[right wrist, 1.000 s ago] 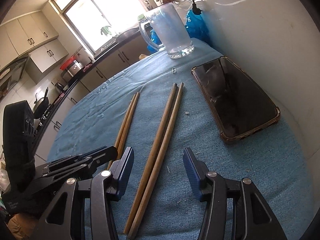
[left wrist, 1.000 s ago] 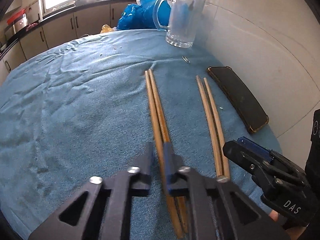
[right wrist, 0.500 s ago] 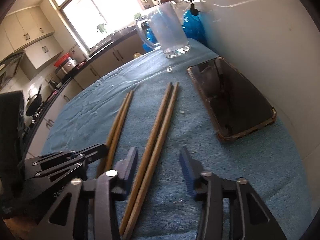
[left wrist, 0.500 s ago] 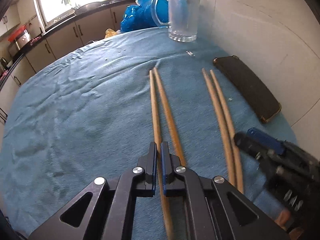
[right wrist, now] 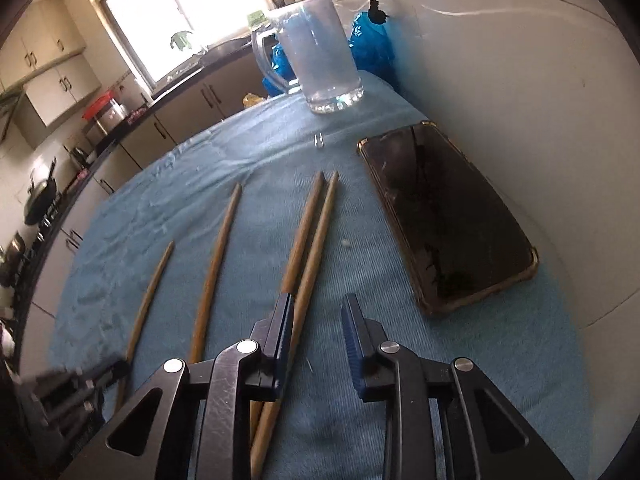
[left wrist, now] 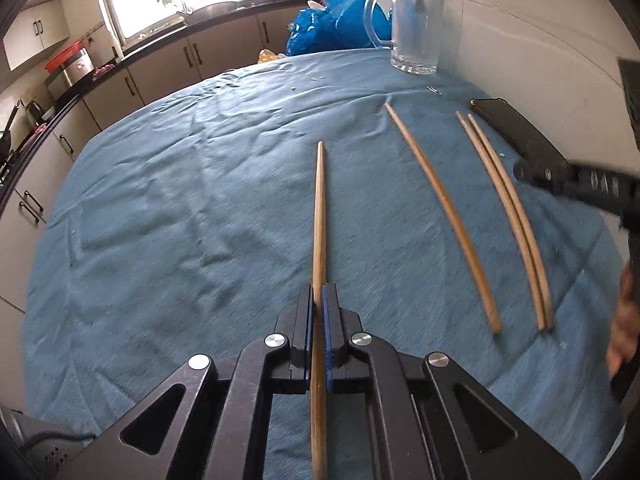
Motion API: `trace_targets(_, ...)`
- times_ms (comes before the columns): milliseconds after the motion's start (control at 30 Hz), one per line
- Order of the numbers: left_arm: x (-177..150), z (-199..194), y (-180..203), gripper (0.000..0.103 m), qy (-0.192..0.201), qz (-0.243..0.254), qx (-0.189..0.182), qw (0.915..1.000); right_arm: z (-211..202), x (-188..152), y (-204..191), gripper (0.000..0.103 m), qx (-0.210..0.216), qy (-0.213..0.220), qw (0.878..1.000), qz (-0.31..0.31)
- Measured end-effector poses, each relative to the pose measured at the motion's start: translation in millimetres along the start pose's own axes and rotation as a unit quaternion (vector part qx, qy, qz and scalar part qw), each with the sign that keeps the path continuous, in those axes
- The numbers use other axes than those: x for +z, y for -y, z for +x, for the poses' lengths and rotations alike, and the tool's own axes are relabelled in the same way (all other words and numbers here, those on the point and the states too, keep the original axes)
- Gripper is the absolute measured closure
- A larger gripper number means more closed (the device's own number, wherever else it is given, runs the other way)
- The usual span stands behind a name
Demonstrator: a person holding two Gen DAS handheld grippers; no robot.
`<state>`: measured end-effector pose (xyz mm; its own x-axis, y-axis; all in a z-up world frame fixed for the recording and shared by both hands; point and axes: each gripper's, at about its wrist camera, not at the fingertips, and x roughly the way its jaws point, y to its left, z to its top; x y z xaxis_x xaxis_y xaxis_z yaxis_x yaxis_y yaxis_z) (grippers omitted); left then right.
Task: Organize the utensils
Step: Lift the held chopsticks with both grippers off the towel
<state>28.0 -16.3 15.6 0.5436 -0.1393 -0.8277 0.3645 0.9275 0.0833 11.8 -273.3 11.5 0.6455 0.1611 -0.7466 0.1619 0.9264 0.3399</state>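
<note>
— Presently, what does the left gripper have hold of?

— One wooden chopstick. The fingers are closed tight on it, pads pressed against either side, and the shaft runs forward from between them with its tip out over the blue cloth covering the counter. Whether the tip touches the cloth cannot be told.

— And the remaining chopsticks?

— From the left wrist view, a single chopstick lies flat on the cloth to the right of the held one, apart from it. Further right, a pair of chopsticks lies side by side, touching along most of their length, near a dark phone that sits by the wall.

— State of the right gripper?

— Fingers spread partly open, holding nothing. The left finger sits over the left stick of the pair; the other stick lies just inside the gap, close to that same finger. Contact between finger and wood cannot be confirmed.

— Other items noted?

— A glass mug stands upright at the far end of the cloth, near the wall, with a blue plastic bag behind it. A small metal clip lies on the cloth between the mug and the chopstick tips. The phone lies face up, right of the pair, beside the wall.
</note>
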Motion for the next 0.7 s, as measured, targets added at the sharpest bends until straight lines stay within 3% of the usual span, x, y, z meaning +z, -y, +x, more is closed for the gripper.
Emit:
trace_targets(133, -9.2, 0.3, -4.5, 0.095, 0.007, -0.003, 0.0, 1.0, 15.1, 8.9, -5.1, 0.076, -0.013, -0.028, 0.999, -0.01)
trace_targets(467, -3.5, 2.9, -9.5, 0.095, -0.001, -0.026, -0.017, 0.9995, 30.8, 28.2, -33.6, 0.088, -0.114, -0.074, 0.987, -0.081)
trace_targets(700, -22.9, -12.6, -20.8, 0.097, -0.04, -0.058, -0.069, 0.9951, 17.2, 14.0, -29.6, 0.094, -0.101, -0.102, 0.986, -0.084)
